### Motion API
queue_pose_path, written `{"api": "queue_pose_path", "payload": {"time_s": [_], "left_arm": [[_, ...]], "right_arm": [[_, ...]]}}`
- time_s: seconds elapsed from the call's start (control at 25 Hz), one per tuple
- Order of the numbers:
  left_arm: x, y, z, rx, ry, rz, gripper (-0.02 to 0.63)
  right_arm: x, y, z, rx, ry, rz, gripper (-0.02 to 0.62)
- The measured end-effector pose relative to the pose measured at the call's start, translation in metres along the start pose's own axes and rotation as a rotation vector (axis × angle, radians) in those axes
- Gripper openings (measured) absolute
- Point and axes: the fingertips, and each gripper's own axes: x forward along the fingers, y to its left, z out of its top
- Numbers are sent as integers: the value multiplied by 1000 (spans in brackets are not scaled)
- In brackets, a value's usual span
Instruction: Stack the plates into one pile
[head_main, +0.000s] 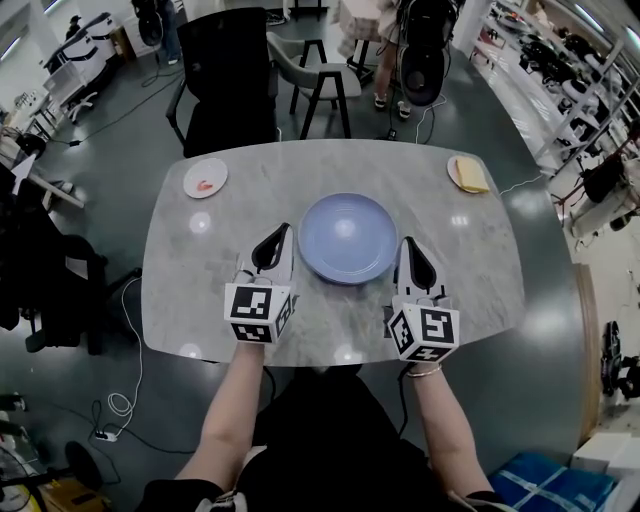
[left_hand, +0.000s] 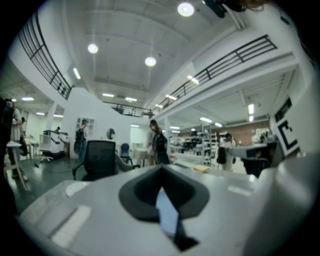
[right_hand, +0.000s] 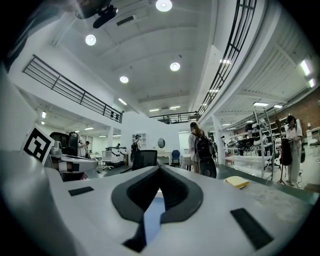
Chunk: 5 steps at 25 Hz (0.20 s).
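A large blue plate (head_main: 347, 238) lies flat at the middle of the grey marbled table (head_main: 190, 290), with nothing stacked on it. A small white plate (head_main: 205, 178) with a reddish smear sits near the far left corner. A small yellowish plate (head_main: 467, 173) carrying a flat yellow piece (head_main: 473, 178) sits near the far right corner. Both small plates are well apart from the blue one and from each other. The left gripper (head_main: 284, 230) is held just left of the blue plate's near edge, and the right gripper (head_main: 406, 243) just right of it, each on the near side of the table with its marker cube towards the person. In the left gripper view the jaws of the left gripper (left_hand: 161, 168) are clenched together with nothing between them. In the right gripper view the right gripper (right_hand: 160, 168) is likewise clenched and empty. Beyond the far edge stand a black office chair (head_main: 225, 80) and a grey chair (head_main: 315, 75).
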Motion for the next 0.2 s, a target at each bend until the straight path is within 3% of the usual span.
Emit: {"api": "queue_pose_path", "payload": {"time_s": [0.2], "left_arm": [[2, 0, -2, -3, -4, -10, 6]], "right_arm": [[3, 4, -3, 11, -3, 0, 5]]}}
